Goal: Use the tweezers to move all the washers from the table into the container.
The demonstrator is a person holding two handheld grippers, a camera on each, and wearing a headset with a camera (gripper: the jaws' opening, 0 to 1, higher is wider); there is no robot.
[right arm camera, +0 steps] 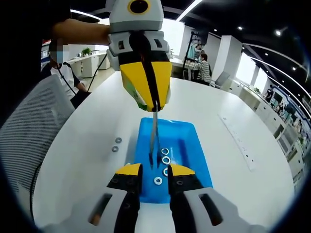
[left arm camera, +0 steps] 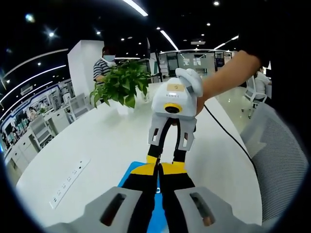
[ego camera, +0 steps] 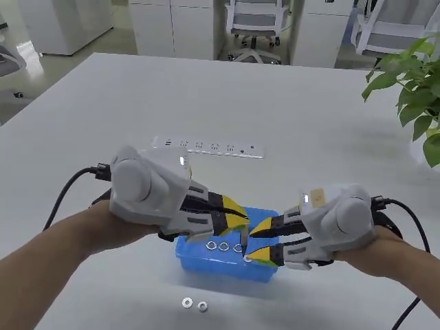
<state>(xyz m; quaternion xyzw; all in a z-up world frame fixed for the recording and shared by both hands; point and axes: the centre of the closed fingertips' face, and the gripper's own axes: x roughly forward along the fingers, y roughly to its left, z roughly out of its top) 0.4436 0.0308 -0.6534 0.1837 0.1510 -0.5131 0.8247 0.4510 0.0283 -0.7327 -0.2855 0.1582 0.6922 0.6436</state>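
My left gripper (ego camera: 240, 214) (left arm camera: 159, 169) is shut on thin metal tweezers (right arm camera: 154, 136), whose tips hang just over the blue container (ego camera: 227, 267) (right arm camera: 187, 141). Several washers (ego camera: 223, 246) (right arm camera: 165, 155) lie inside the container. Two more washers (ego camera: 194, 304) (right arm camera: 116, 144) rest on the white table in front of it. My right gripper (ego camera: 256, 240) (right arm camera: 155, 171) faces the left one across the container, open, with nothing held; a washer on the container floor shows between its yellow tips. In the left gripper view the right gripper (left arm camera: 166, 156) points straight back at me.
A white power strip (ego camera: 206, 146) (right arm camera: 238, 141) lies behind the container. A potted plant (ego camera: 412, 89) (left arm camera: 121, 85) stands at the table's far right corner. Office chairs (ego camera: 254, 20) stand beyond the far edge. Cables trail from both grippers.
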